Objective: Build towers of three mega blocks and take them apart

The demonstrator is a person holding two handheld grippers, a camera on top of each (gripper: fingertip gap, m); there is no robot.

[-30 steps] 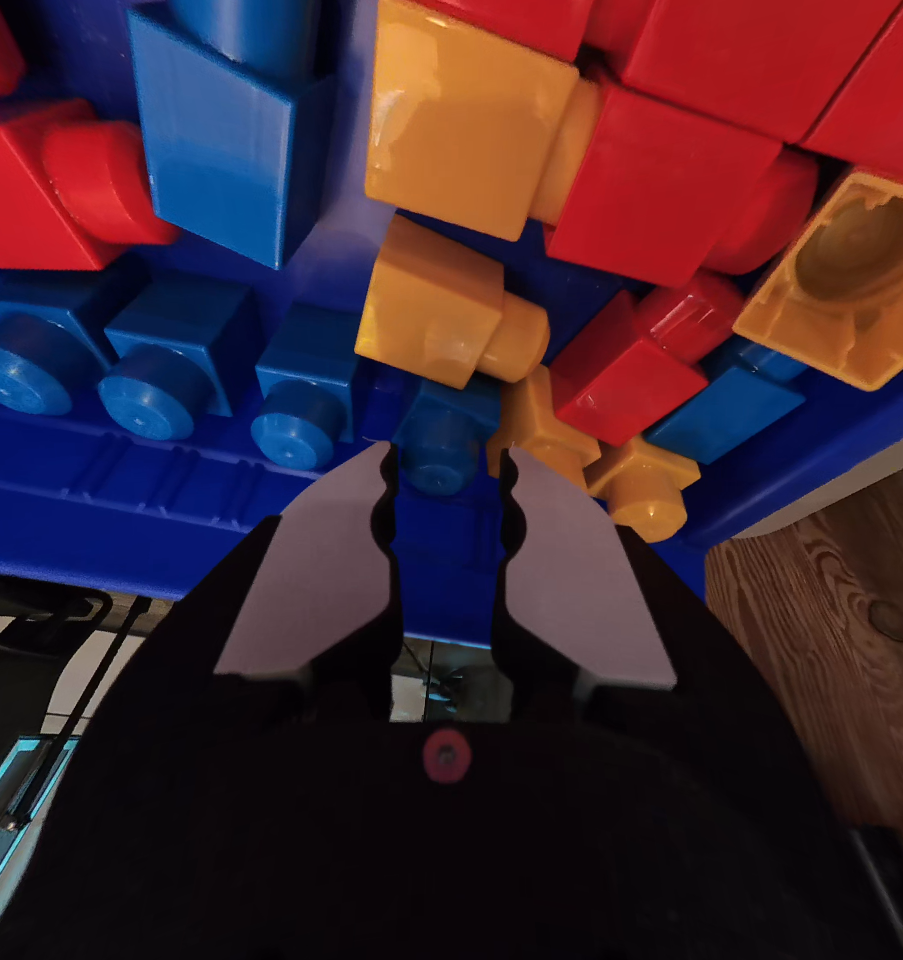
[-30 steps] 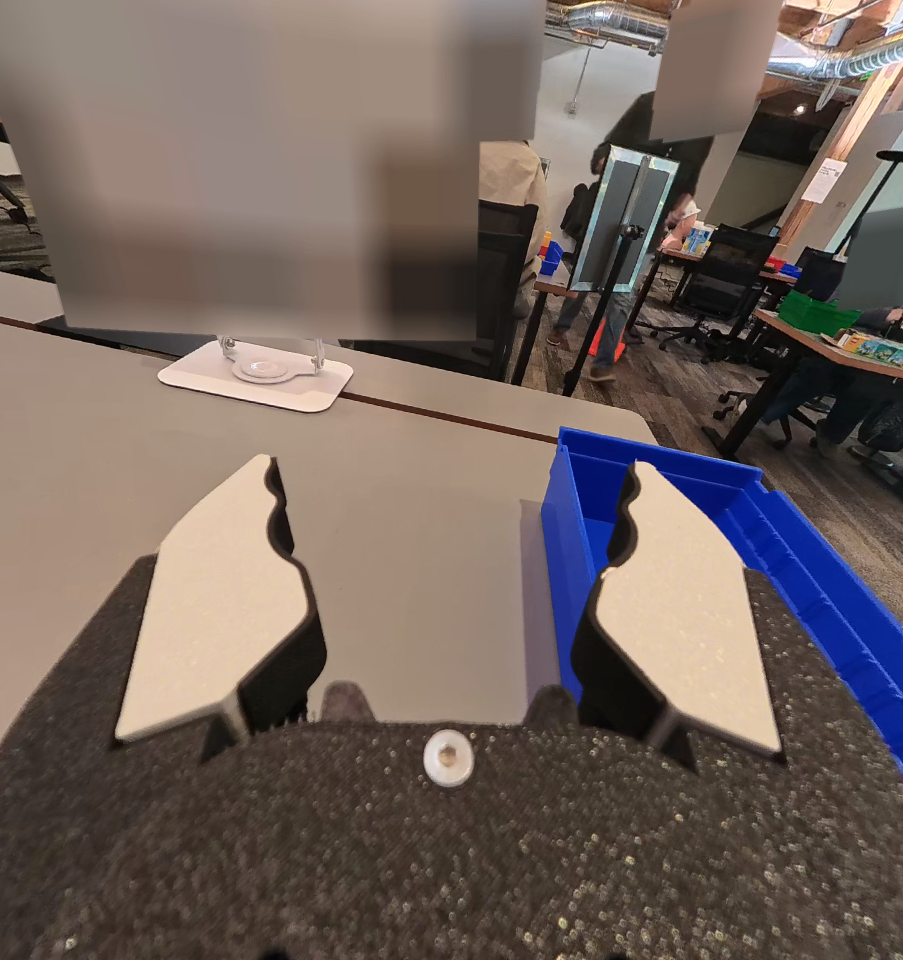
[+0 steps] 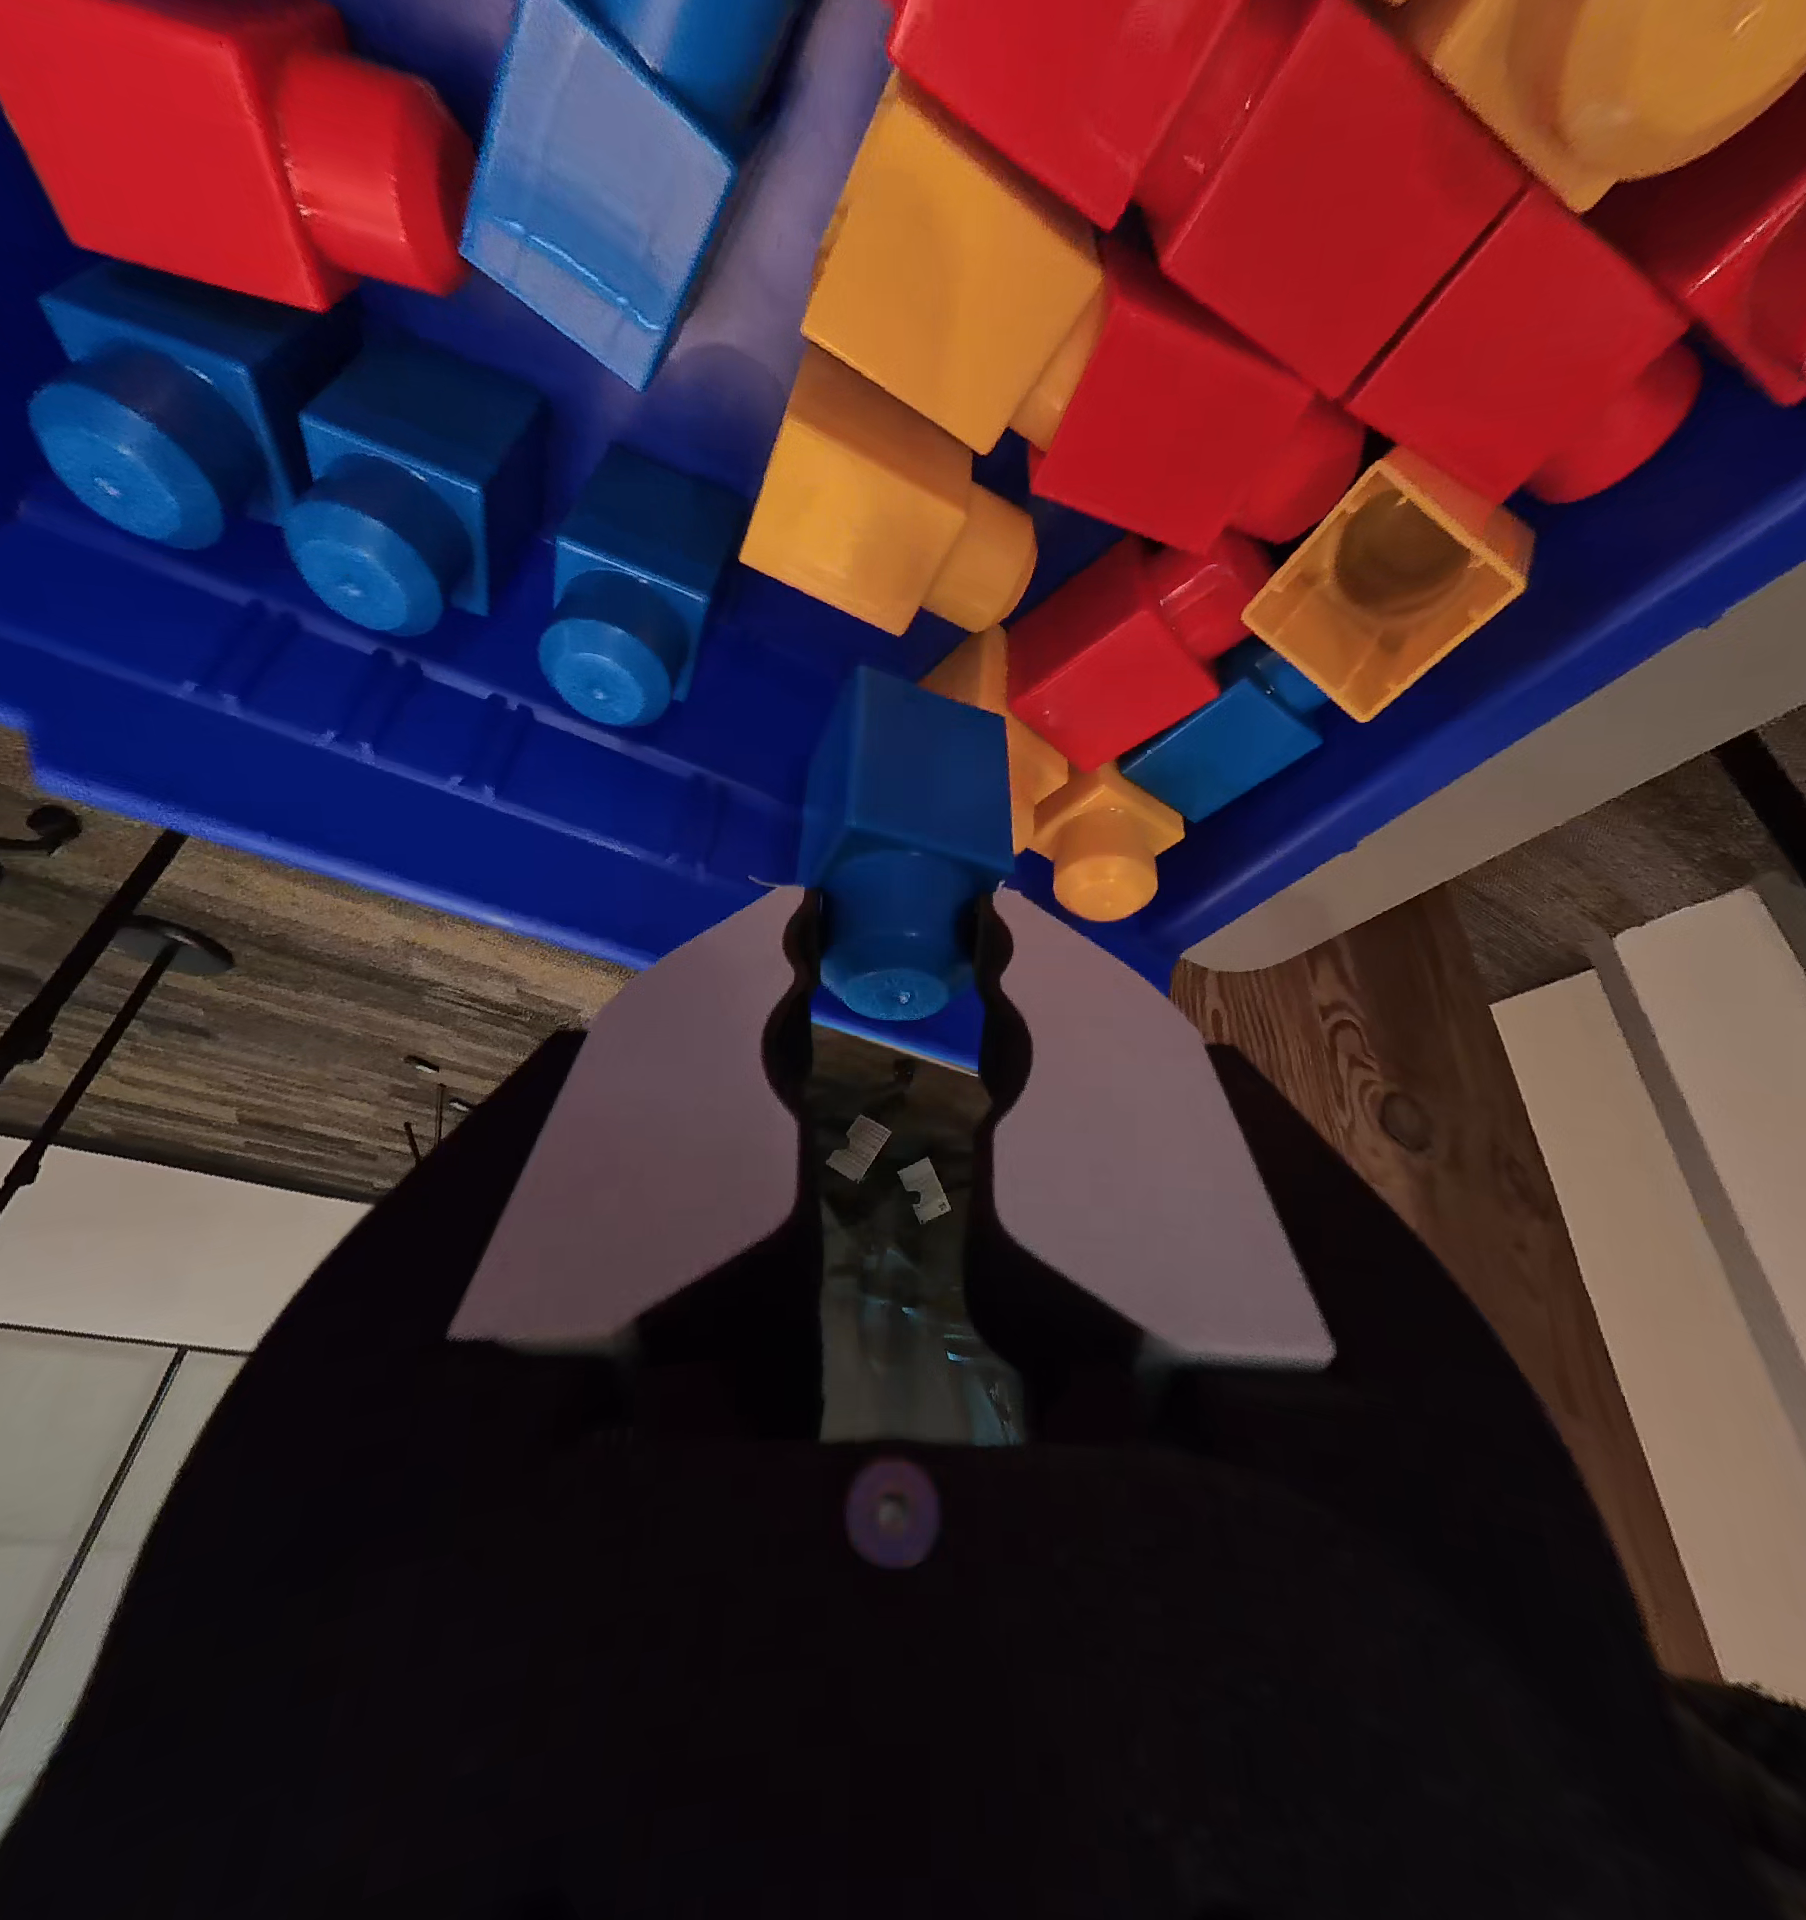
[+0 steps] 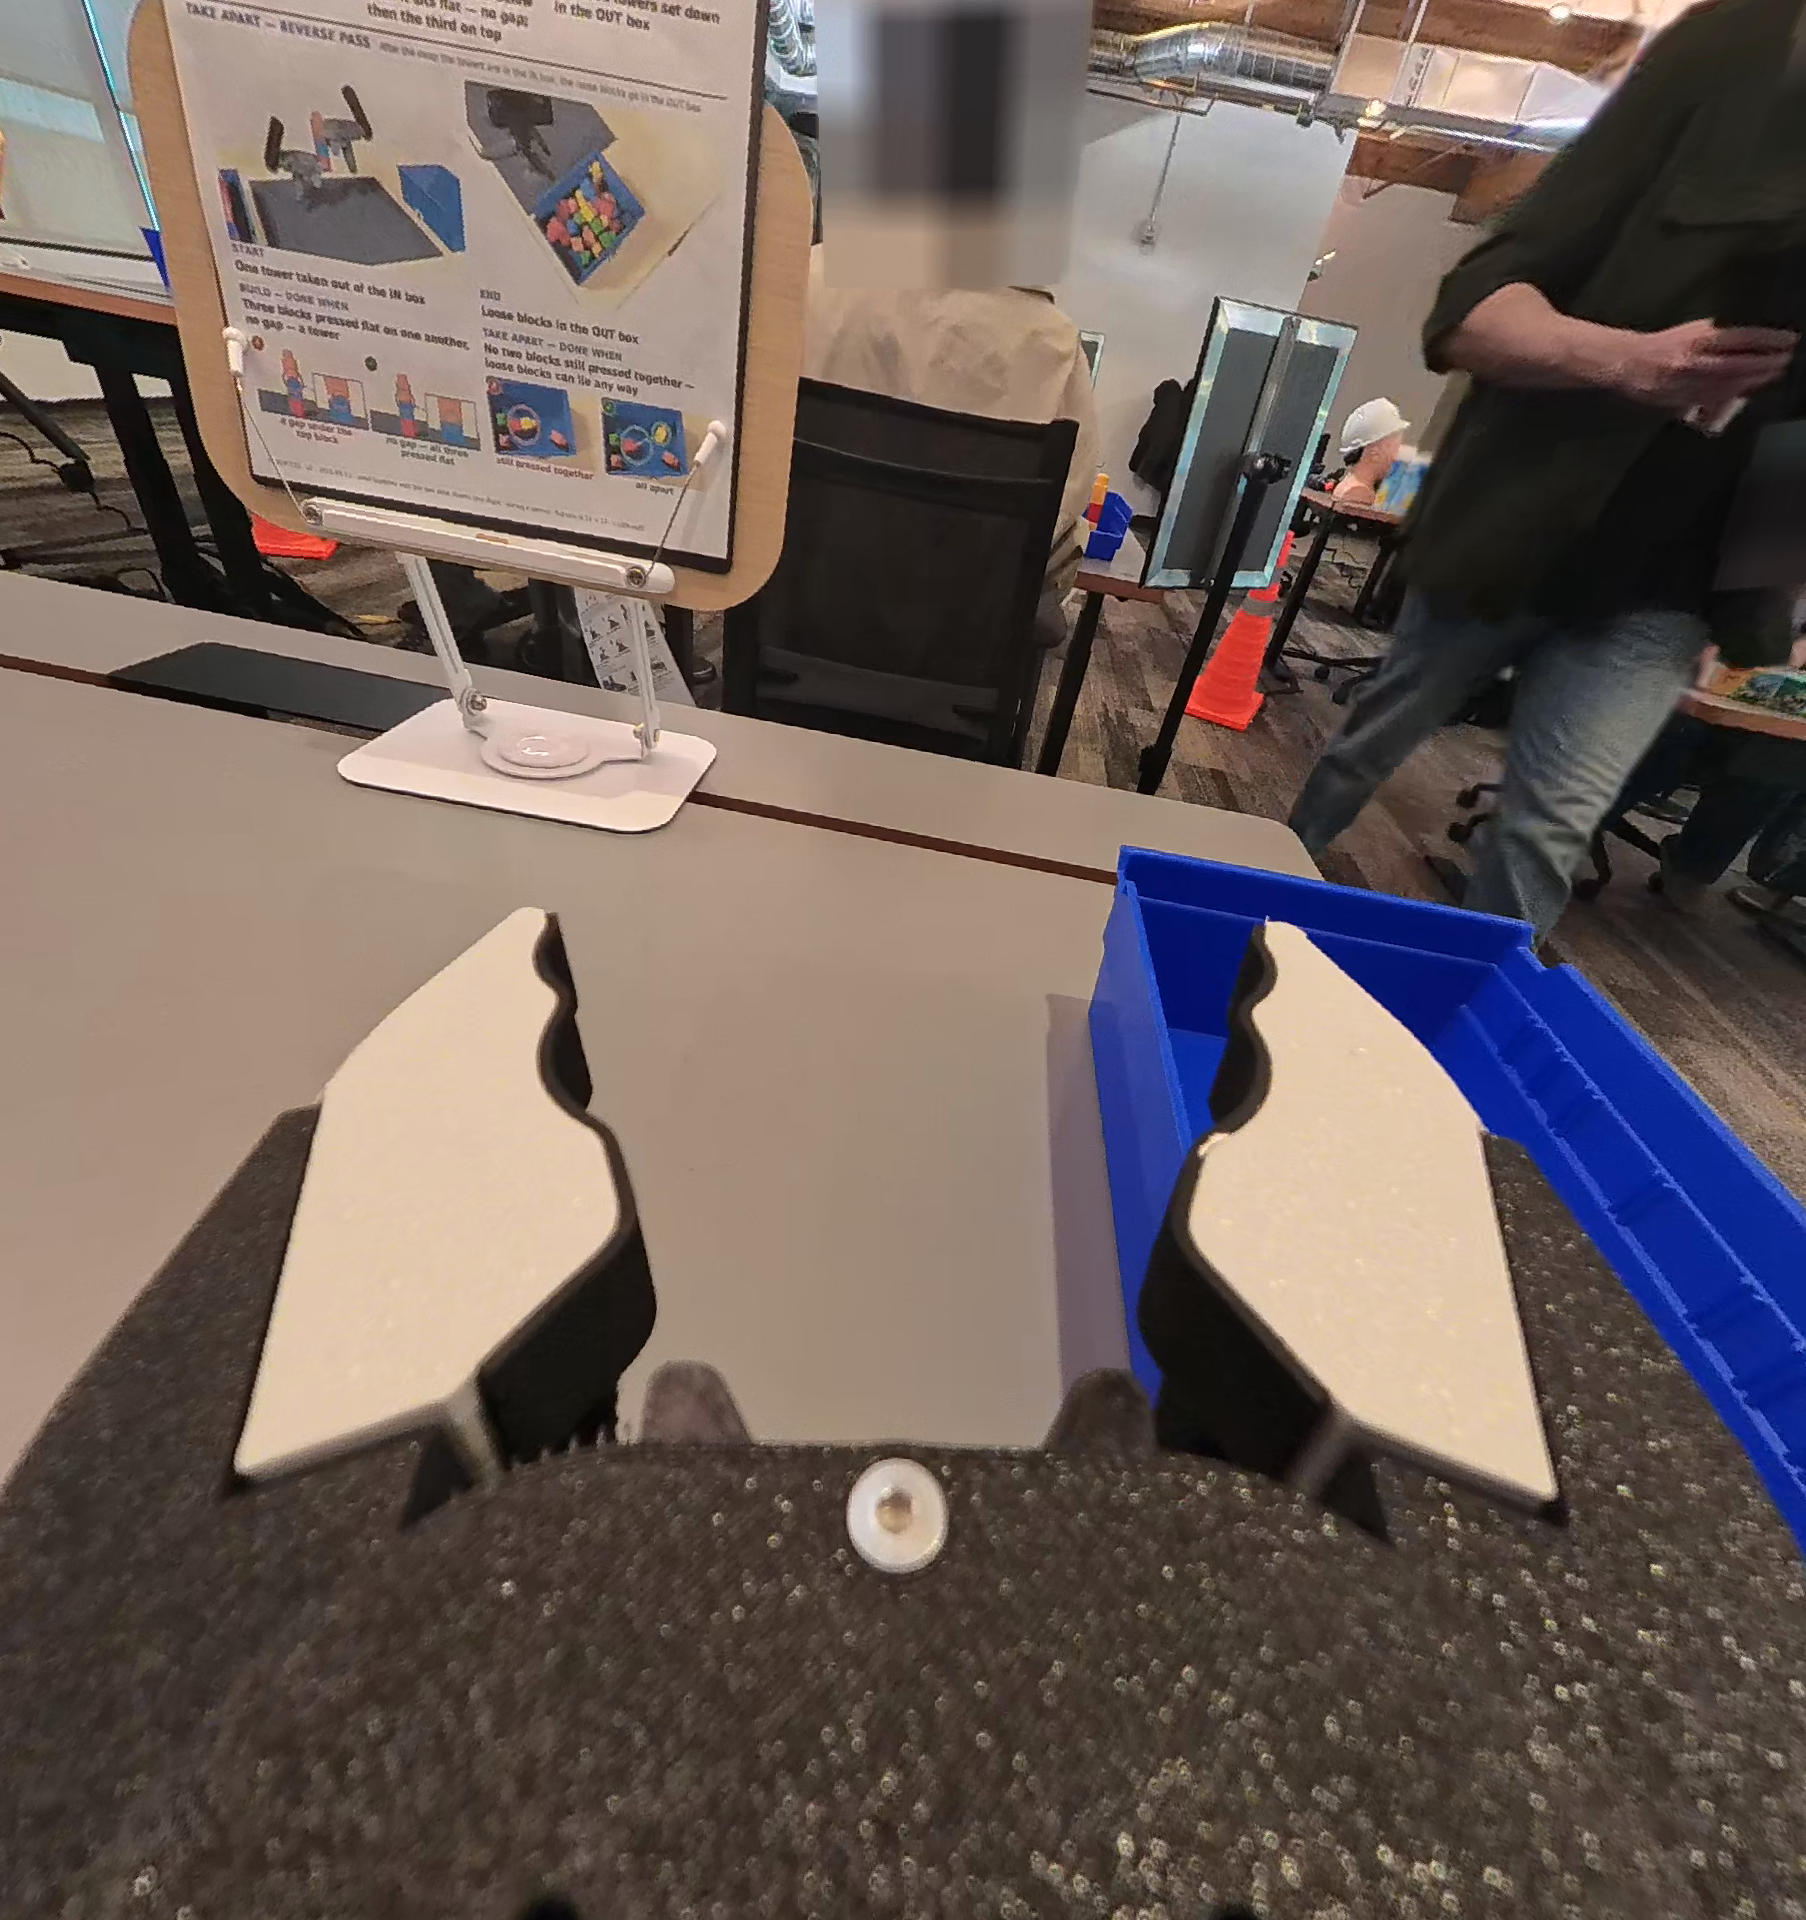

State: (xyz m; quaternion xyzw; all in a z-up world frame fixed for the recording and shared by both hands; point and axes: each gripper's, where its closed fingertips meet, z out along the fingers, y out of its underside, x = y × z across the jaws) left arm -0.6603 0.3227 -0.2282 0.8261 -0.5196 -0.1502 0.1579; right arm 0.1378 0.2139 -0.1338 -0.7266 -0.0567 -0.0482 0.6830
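Observation:
In the left wrist view my left gripper (image 3: pixel 894 935) is shut on the stud of a blue mega block (image 3: pixel 904 790) and holds it just above the near rim of a blue bin (image 3: pixel 359 758). The bin holds several loose red (image 3: pixel 1169 447), yellow (image 3: pixel 878 509) and blue (image 3: pixel 629 582) blocks. In the right wrist view my right gripper (image 4: pixel 904 935) is open and empty above the grey table (image 4: pixel 203 935). Its right finger overlaps a second blue bin (image 4: pixel 1657 1122), whose visible inside shows no blocks.
A sheet holder on a white stand (image 4: pixel 530 764) stands at the table's far side. Beyond it are a black chair (image 4: pixel 909 582), an orange cone (image 4: pixel 1237 665) and a walking person (image 4: pixel 1605 468). Wood floor (image 3: pixel 1377 1143) lies below the bin. My right fingertips sit around 80 cm from my left ones.
My left gripper has closed on the blue block's stud and pulled it back out of the row toward the bin's rim. My right gripper has tilted up slightly and stays open.

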